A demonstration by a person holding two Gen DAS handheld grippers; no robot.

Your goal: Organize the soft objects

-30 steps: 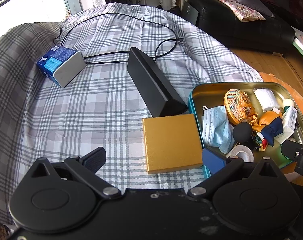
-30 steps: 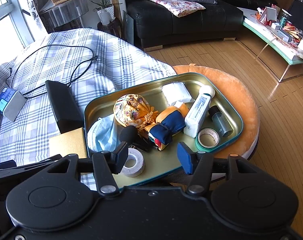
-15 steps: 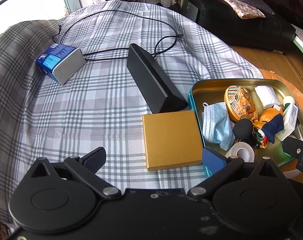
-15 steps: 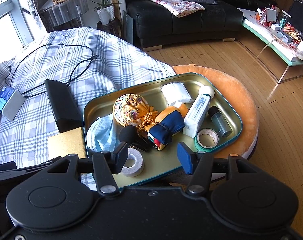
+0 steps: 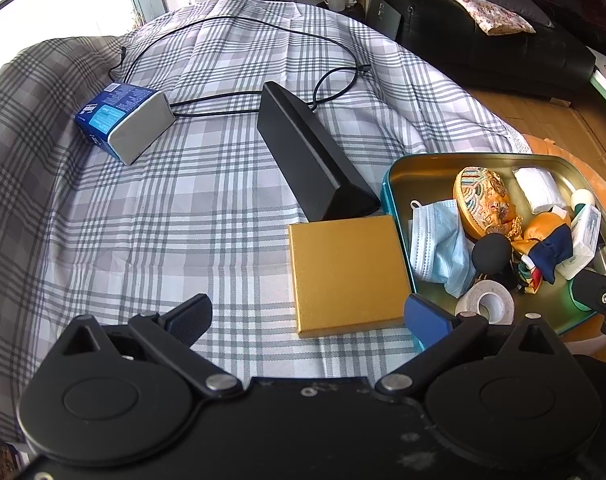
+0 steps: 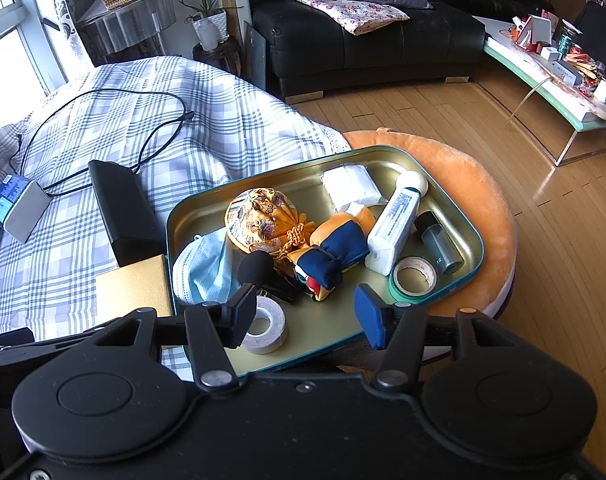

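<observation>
**Hovering over the tin, both grippers spread and empty**

Comparing with a second ago, very little has shifted: the left gripper has drifted slightly, so the plaid cloth sits a touch lower in its view, while the right gripper holds almost the same pose above the tray. Nothing in the tray has moved, so no sorting progress shows across this second. Both grippers have their fingers wide apart, gripping nothing.

Nearest the right gripper, at 7 o'clock in the shallow teal-rimmed gold metal tin, lies a white cloth tape roll, stiff and ringed. At 9 o'clock slumps the crumpled pale-blue pleated face mask, limp and thin. At the centre rest the task's soft things: a black foam ball, a navy-and-orange fabric pouch and a plump embroidered orange silk pouch with a knotted cord. At 12 o'clock sits a white padded packet. Hard pieces, a white tube, a grey vial and a green tape ring, crowd 3 to 5 o'clock.
</observation>
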